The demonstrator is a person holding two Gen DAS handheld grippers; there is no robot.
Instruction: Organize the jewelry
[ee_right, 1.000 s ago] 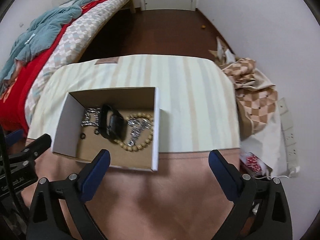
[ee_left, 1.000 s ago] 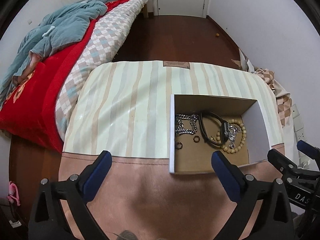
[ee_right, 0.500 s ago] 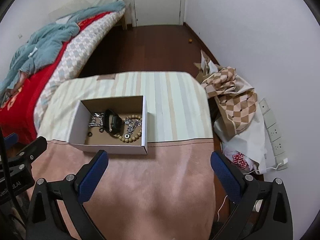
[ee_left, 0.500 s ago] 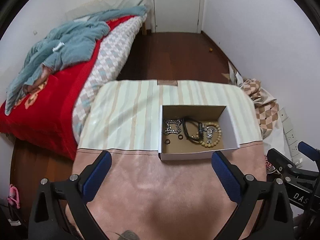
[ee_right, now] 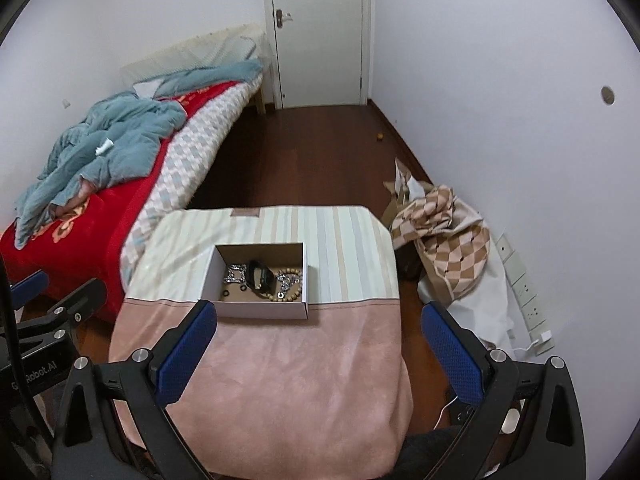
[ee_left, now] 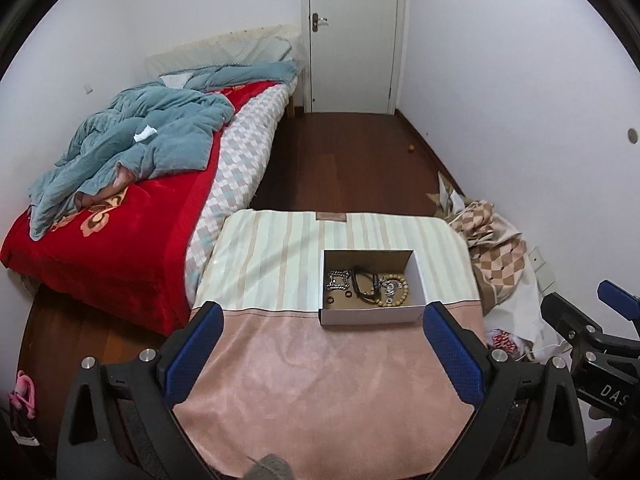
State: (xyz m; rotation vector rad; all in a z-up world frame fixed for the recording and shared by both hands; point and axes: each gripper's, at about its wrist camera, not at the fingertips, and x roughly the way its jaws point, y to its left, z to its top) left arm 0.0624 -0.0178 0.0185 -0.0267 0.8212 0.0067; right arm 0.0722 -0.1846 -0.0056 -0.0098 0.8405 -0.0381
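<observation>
An open white cardboard box (ee_left: 370, 315) (ee_right: 260, 309) sits on the cloth-covered table. Inside lie a silver chain (ee_left: 337, 280) (ee_right: 236, 273), a black band (ee_left: 366, 285) (ee_right: 260, 276), a wooden bead bracelet (ee_left: 396, 296) (ee_right: 290, 286) and two small dark rings (ee_left: 339, 297). My left gripper (ee_left: 322, 346) is open and empty, held back above the table's near, pink part. My right gripper (ee_right: 320, 344) is open and empty too, to the right of the box and well back from it.
The table (ee_left: 320, 392) has a striped far half and a pink near half. A bed (ee_left: 120, 216) with a red blanket stands at the left. A checkered cloth pile (ee_right: 444, 236) lies on the floor at the right, by a power strip (ee_right: 524, 292). A closed door (ee_left: 354, 36) is at the back.
Both grippers have pulled back and up from the box, so the box looks much smaller and the whole room shows. Both stay open. The jewelry has not moved.
</observation>
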